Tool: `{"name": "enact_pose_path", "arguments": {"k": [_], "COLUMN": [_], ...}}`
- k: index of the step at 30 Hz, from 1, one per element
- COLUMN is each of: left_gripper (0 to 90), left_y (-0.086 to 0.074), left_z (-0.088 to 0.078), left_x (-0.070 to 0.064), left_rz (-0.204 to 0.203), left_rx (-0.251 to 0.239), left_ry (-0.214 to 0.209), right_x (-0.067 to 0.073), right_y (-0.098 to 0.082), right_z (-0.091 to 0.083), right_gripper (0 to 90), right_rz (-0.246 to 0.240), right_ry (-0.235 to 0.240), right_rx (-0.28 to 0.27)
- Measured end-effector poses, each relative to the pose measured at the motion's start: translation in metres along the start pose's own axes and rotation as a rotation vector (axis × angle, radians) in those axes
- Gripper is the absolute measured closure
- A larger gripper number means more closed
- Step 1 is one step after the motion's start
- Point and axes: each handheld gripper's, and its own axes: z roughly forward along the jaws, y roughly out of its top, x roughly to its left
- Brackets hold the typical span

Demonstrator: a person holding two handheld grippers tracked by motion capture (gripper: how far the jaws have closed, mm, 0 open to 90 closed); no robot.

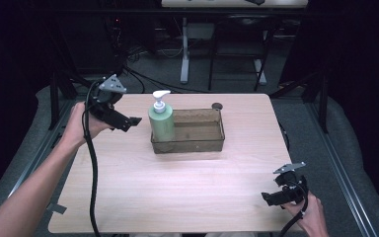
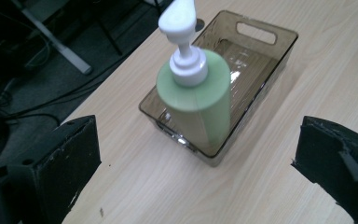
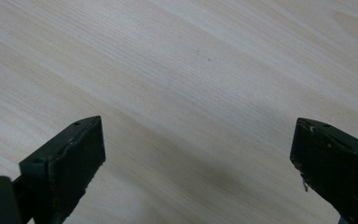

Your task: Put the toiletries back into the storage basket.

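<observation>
A: Quick one. Where's your left gripper?

B: Near the table's left edge, toward the far side, just left of the bottle. Not touching it.

A: Jaws?

B: Spread wide, nothing between them. In the left gripper view your gripper has bare wood between the pads, with the bottle ahead of them, clear of both.

A: Bottle position?

B: Green body, white pump, standing upright inside the bin, at its left end. In the left gripper view it sits against the near short wall of the bin. The rest of the bin looks bare.

A: And the bin?

B: Brown, see-through, on the far half of the table, roughly centred between the left and right edges. A small dark disc lies just behind its far right corner.

A: Your right gripper?

B: By the near right corner of the table, well apart from the bin. In the right gripper view your gripper has its jaws wide apart, gripping nothing, with wood grain below.
</observation>
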Motion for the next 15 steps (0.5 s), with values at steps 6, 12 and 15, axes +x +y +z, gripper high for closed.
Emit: {"name": "enact_pose_path", "arguments": {"k": [6, 12, 15], "left_gripper": [0.0, 0.0, 0.0], "left_y": [-0.028, -0.064, -0.081], "left_z": [-0.003, 0.003, 0.009], "left_x": [-0.012, -0.026, -0.034], "left_rz": [-0.036, -0.058, -0.064], "left_rx": [-0.009, 0.000, 0.022], "left_ry": [0.006, 0.028, 0.046], "right_x": [0.000, 0.000, 0.000], "right_y": [0.000, 0.000, 0.000], "right_z": [-0.001, -0.002, -0.001], "right_gripper": [2.1, 1.1, 0.9], "right_rz": [-0.001, 0.004, 0.003], "right_ry": [-0.004, -0.006, -0.007], "right_rx": [-0.003, -0.010, -0.010]}}
